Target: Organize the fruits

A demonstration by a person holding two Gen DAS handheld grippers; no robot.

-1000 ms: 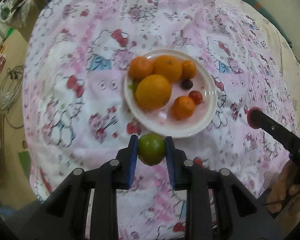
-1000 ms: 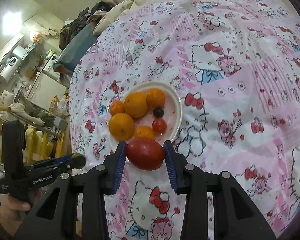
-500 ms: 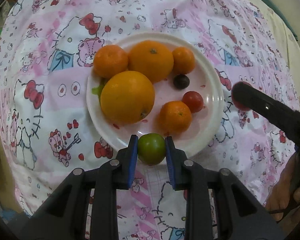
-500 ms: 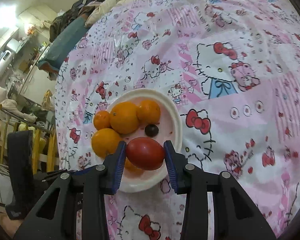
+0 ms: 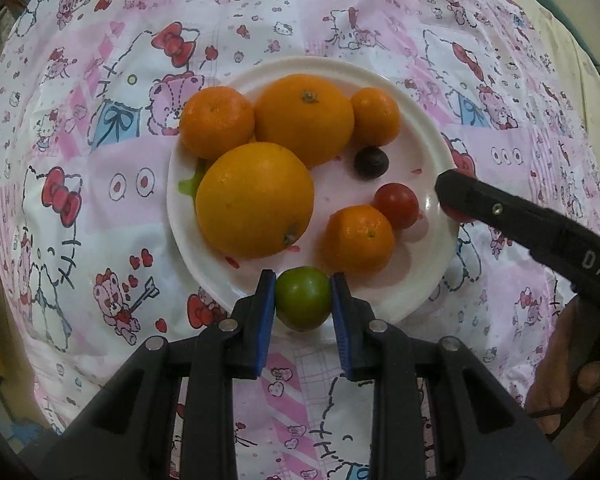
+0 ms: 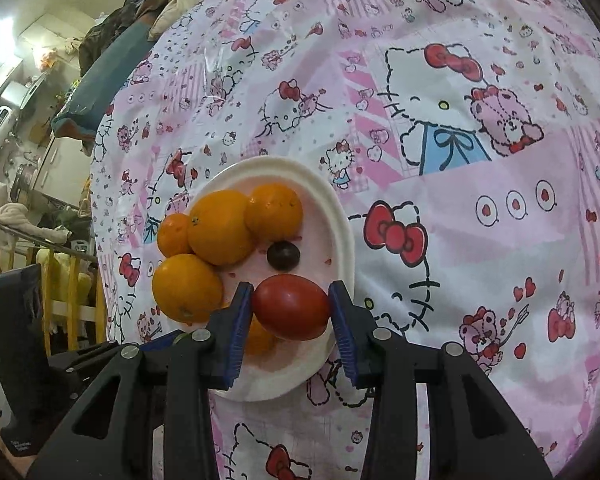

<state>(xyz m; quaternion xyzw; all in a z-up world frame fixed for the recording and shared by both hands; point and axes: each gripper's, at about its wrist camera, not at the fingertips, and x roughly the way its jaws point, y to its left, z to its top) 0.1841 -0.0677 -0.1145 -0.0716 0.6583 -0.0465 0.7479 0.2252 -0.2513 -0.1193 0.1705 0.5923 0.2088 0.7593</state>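
Plate (image 5: 424, 292) sits in the middle of a pink cartoon-cat cloth (image 5: 100, 184), and it's already pretty loaded: two big oranges (image 5: 256, 206), three smaller mandarins (image 5: 360, 240), a cherry tomato (image 5: 397, 205) and a little dark fruit (image 5: 371, 162), maybe a grape, hard to tell. There's also a bit of green something poking out under the front orange at the plate's left side.

The left gripper (image 5: 303, 300) is clamped on a green fruit (image 5: 303, 298), blue pads pressed to both sides, right over the near rim of the plate. Can't tell if the fruit is touching the plate or not.

The right gripper (image 6: 290, 310) is pinching a red tomato (image 6: 291, 307) the same way, held over the plate just in front of the dark fruit. In the left view, its black finger reaches in over the plate's right edge near the cherry tomato.

Whatever's under the cloth isn't visible.
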